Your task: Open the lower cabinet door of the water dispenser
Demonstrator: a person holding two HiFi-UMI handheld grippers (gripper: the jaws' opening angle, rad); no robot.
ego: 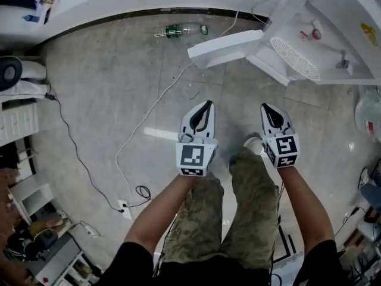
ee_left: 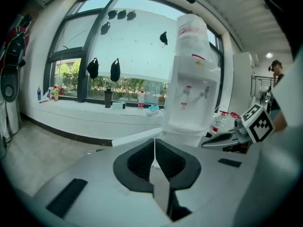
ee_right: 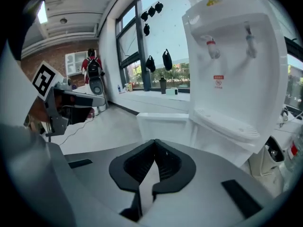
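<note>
The lower cabinet door [ego: 226, 47] is seen swung out from the base of the water dispenser [ego: 321, 34]. It is judged a light, stiff, smooth hinged panel, best taken at its free edge. The left tool [ego: 206, 104] and right tool [ego: 265, 107] are held back from it, jaws together on nothing.

I read the tall white water dispenser [ego: 324, 34] and its white lower cabinet door [ego: 226, 47] as smooth, faintly glossy plastic, at the far right edge of a grey polished floor [ego: 107, 94] that carries a pale sheen. My left gripper [ego: 206, 104] and right gripper [ego: 264, 106] have matt white plastic shells and black ribbed pads [ee_left: 141, 161]; the camouflage trousers [ego: 250, 219] are cloth.
</note>
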